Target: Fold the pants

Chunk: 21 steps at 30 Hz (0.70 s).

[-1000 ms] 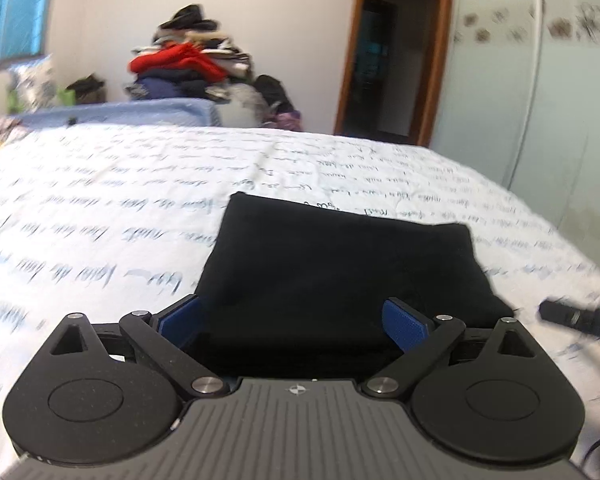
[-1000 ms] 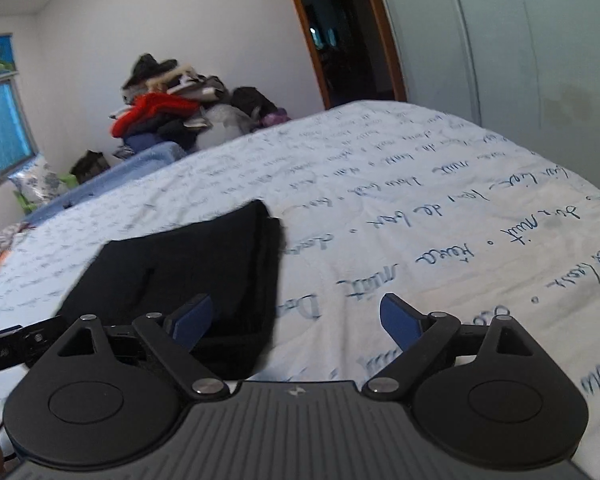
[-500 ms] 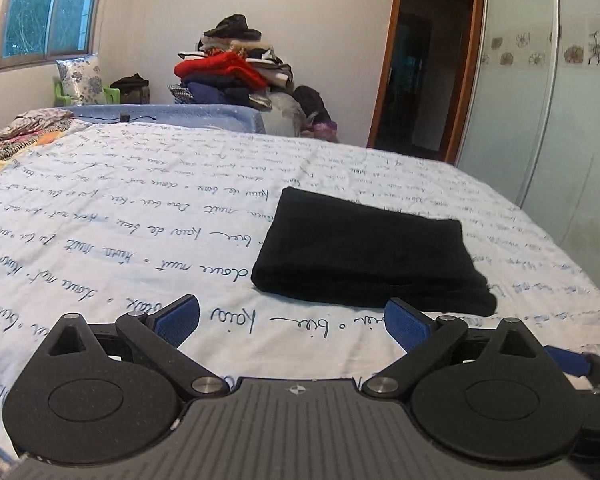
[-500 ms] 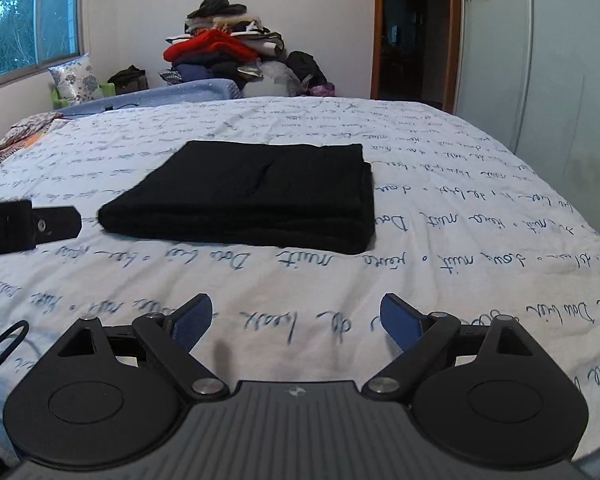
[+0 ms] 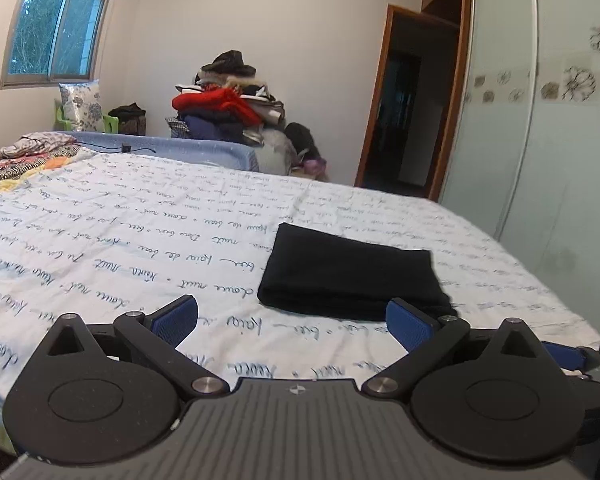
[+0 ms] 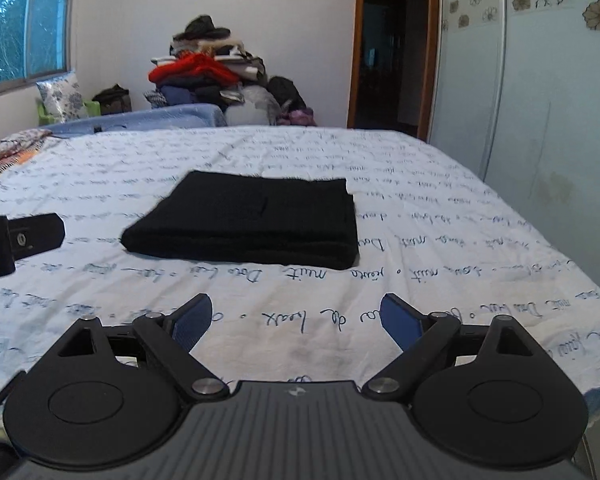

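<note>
The black pants (image 6: pixel 252 220) lie folded into a flat rectangle on the bed (image 6: pixel 440 240), resting on a white sheet printed with blue handwriting; their thick folded edge faces the cameras and their corners look square. The left hand-held gripper (image 5: pixel 292 320) hovers short of the bundle's near edge, its blue pads (image 5: pixel 176 320) spread wide with nothing between them. The right hand-held gripper (image 6: pixel 296 320) sits further back over bare sheet, its jaws likewise apart and empty. Bare sheet surrounds the pants on every side. The bed's right edge runs close to the wardrobe's sliding doors (image 6: pixel 540 120). A heap of clothes (image 5: pixel 224 112) rises beyond the far end, beside the doorway (image 6: pixel 392 48).
</note>
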### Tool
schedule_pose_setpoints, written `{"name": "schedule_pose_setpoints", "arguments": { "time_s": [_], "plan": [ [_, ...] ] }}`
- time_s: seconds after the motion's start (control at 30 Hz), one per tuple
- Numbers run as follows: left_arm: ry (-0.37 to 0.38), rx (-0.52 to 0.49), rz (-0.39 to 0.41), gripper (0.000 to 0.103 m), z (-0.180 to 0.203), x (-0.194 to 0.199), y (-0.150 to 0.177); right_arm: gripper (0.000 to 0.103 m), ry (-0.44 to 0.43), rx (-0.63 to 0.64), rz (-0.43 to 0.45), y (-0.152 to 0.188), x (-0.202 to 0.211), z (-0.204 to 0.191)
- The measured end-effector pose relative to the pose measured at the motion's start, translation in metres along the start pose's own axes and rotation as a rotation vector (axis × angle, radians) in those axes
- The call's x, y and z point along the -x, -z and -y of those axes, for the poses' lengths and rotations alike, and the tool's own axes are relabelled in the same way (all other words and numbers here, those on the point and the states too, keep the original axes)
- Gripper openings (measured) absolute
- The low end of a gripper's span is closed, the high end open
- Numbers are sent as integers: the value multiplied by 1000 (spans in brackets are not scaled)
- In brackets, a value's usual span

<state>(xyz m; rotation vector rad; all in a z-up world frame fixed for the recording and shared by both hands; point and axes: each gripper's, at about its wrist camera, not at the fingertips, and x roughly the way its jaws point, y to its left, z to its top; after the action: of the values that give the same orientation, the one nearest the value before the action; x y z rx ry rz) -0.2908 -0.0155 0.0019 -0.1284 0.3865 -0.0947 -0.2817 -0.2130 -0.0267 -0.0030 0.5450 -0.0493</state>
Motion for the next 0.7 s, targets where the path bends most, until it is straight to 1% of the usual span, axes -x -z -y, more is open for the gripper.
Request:
{"name": "schedule_pose_setpoints", "arguments": {
  "time_s": [0.03,0.13,0.2,0.3,0.37,0.5,0.6,0.7],
  "plan": [
    [17,-5,-3,103,1,5,0,92,6,6,13,1,8,-1],
    [28,-50,0,102,10,9,-3,92,-7,28,33,2,24,-4],
    [19,-93,-3,102,18,7,-6,93,-5,35,34,2,24,-5],
    [-4,-129,9,102,24,8,-5,93,-13,19,19,2,20,-3],
    [-23,-130,14,102,23,11,-5,93,-11,17,18,1,20,-2],
    [-18,-117,-9,102,22,11,-6,93,-15,23,25,2,24,-4],
    [-11,-117,-37,102,22,8,-8,93,-17,26,6,3,21,-4],
    [7,-116,-45,102,22,9,-7,93,-35,15,0,2,20,-1]
  ]
}}
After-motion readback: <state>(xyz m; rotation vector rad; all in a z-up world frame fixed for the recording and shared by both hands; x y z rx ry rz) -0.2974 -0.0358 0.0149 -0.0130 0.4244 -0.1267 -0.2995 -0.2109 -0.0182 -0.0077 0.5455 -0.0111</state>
